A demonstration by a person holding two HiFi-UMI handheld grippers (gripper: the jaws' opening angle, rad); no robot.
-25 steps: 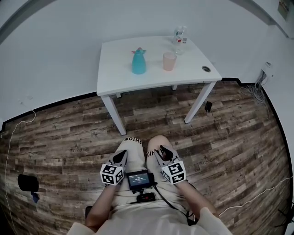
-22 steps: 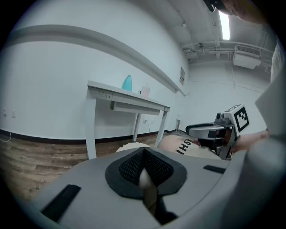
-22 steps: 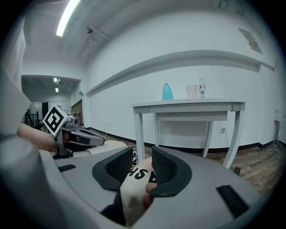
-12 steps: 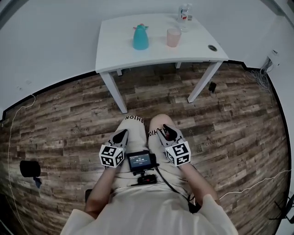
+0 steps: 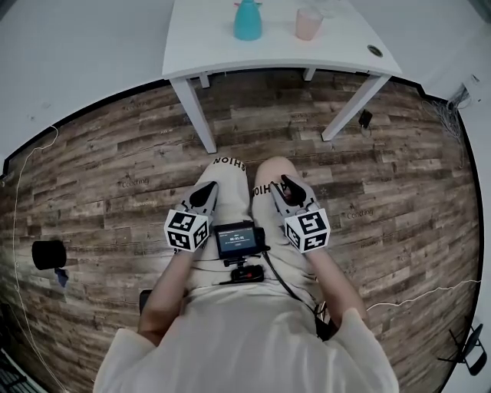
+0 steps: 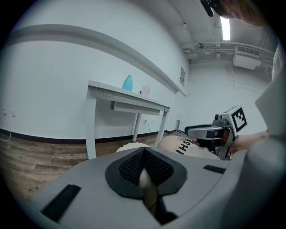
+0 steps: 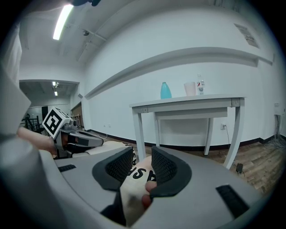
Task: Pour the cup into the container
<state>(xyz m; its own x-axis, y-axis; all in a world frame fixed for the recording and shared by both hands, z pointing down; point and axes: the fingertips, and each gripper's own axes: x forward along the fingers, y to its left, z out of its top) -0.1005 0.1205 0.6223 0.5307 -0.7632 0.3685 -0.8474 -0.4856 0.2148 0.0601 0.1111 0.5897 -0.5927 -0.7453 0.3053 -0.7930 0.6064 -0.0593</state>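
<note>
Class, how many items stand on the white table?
3: teal container at left, pink cup right of it, small clear bottle beside the cup; more could be hidden.

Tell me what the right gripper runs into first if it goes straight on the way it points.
Most likely the person's own lettered shorts leg: the right gripper points slightly down, and that leg shows right between its open jaws. The white table stands well beyond.

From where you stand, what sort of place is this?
Likely a bare lab or workshop room: one white table by plain white walls, wood-plank floor, strip light under an exposed-pipe ceiling.
</note>
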